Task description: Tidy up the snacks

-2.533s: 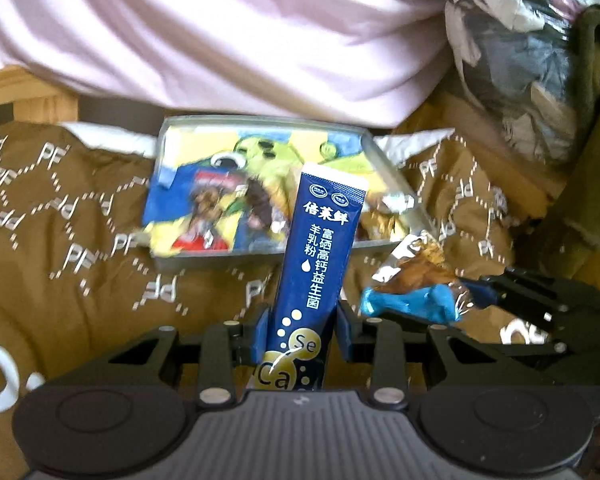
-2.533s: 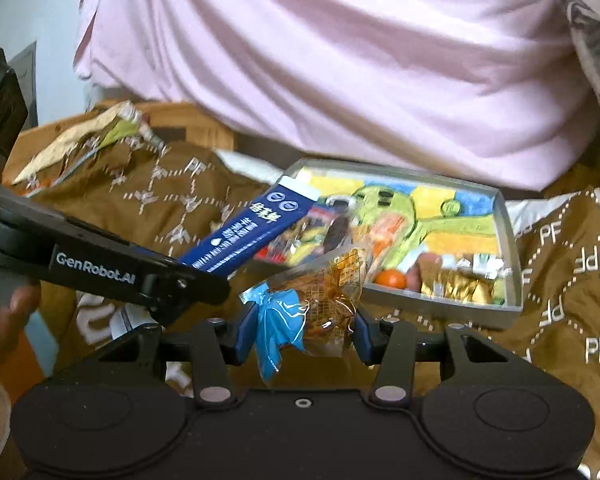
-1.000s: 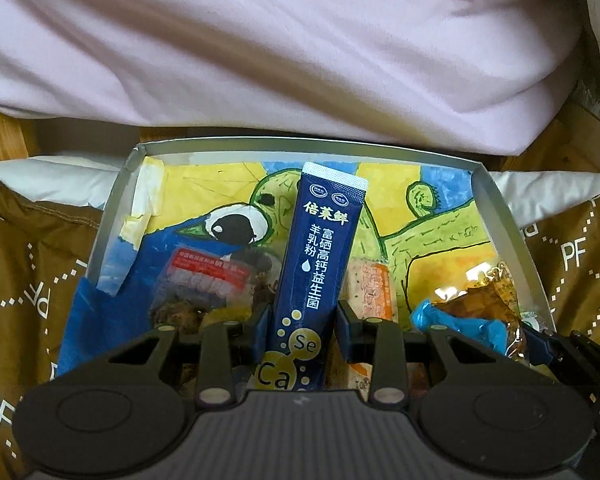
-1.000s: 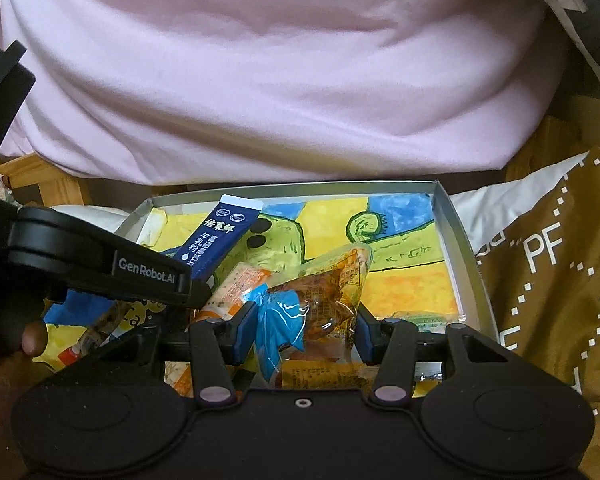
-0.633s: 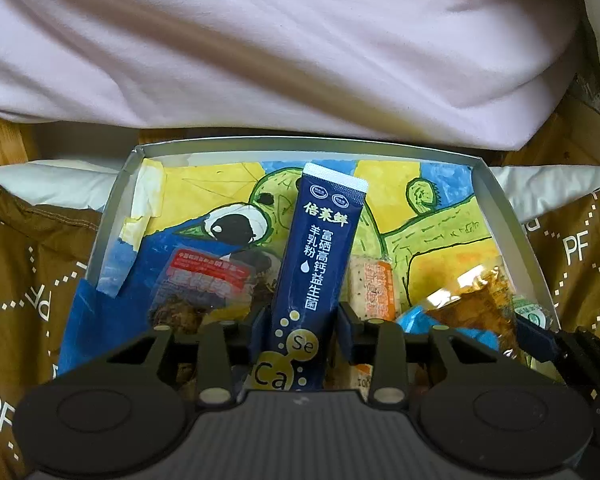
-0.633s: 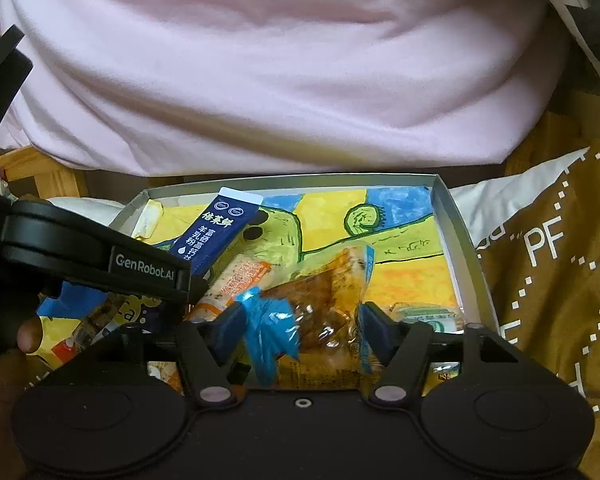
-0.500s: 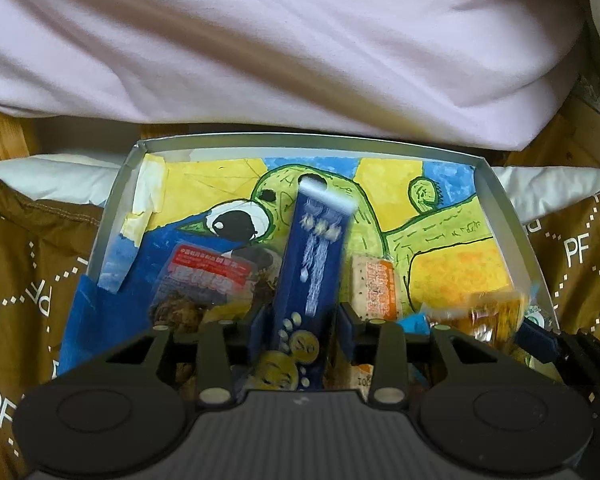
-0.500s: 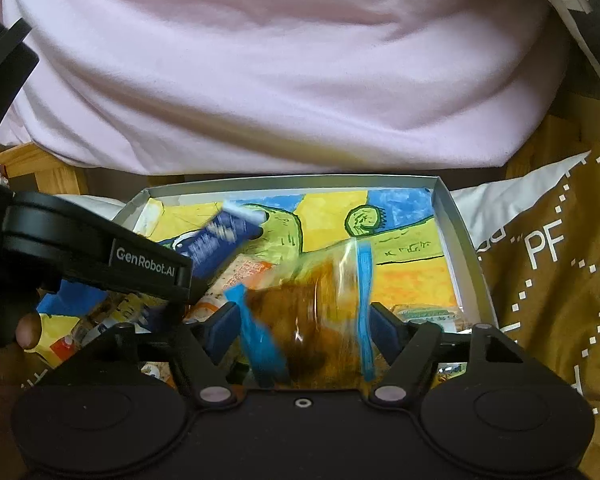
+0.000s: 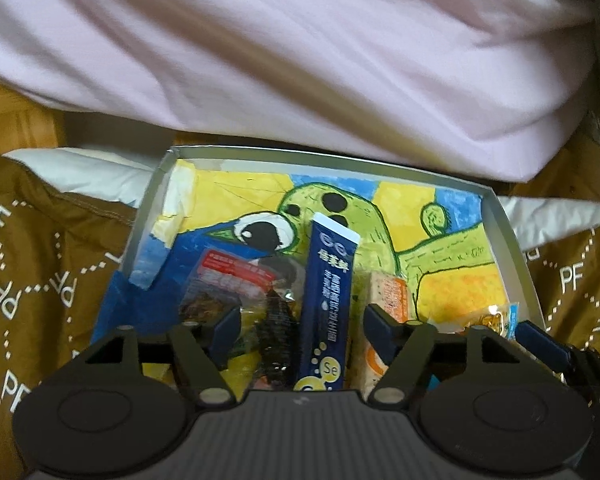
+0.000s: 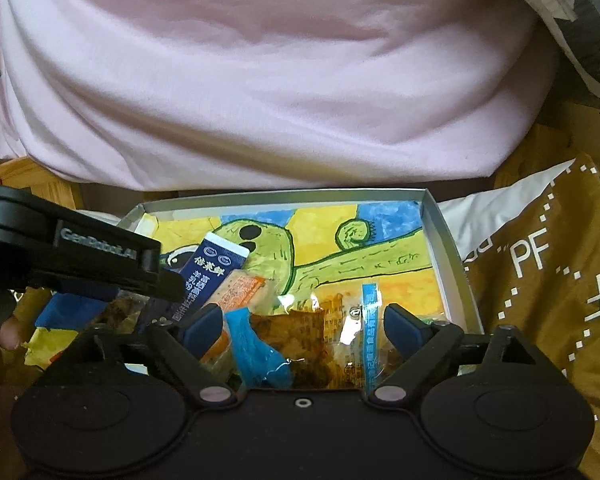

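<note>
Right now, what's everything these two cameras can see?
Box: one, grey, cartoon-painted floor, on the brown cover.
Stick sachet: one, dark blue, lying in the box.
Clear snack packet: one, blue-ended, brown contents, in the box.
Orange-printed packet: one, in the box beside the sachet.
Red-labelled packet: one, clear, box's left side.
Brown cover: one, white PF pattern, under the box.
Pink bedding: behind the box.
Left gripper: black, open over the sachet.
Right gripper: black, open over the clear snack packet.
</note>
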{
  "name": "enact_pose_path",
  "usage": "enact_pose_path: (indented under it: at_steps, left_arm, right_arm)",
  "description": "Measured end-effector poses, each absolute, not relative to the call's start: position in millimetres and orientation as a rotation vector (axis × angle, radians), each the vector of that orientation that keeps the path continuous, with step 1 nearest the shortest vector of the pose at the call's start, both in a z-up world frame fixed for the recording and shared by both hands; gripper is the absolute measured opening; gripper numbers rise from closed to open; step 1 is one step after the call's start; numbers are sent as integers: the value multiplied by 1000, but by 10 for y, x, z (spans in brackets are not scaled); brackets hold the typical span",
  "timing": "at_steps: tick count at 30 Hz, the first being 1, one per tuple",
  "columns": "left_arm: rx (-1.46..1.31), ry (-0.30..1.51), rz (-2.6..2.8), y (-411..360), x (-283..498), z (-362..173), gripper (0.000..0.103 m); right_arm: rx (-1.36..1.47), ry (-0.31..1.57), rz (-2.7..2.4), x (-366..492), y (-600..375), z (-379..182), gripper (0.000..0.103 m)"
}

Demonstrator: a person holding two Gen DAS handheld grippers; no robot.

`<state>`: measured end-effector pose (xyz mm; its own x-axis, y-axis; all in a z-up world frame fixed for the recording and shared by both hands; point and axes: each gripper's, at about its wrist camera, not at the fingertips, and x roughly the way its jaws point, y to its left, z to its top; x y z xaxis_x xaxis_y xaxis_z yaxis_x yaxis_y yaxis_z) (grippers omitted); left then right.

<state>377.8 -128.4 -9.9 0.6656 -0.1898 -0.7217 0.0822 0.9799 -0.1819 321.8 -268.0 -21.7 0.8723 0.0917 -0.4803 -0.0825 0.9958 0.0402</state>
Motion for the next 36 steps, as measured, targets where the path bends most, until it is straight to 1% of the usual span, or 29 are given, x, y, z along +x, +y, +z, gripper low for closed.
enact_pose_path:
  at_steps: [3,6,10,16,22,36]
  left_arm:
    - [-155,819,-139,-1204,3742,-50,79]
    - [-161,791,-126,-1139,3675,11,86]
    - [-176,752,-114,-1044,3559,104,92]
    - [-185,702,-79,-925,3359,238,98]
    - [-152,618,-30,-844,3087,354,102]
    - [-87,469,-30,-708,2303,474,102]
  right_arm:
    - [20,491,86,3205,-2663,-186,94]
    - [34,477,76,3160,-2662,-144,97]
    - [55,450,65,3076,-2663,-56,99]
    - [93,404,54,2898,-2703,106,102]
    - [108,373,40,2675,-2744,242,102]
    - [112,321,59,2034,-2688,507,102]
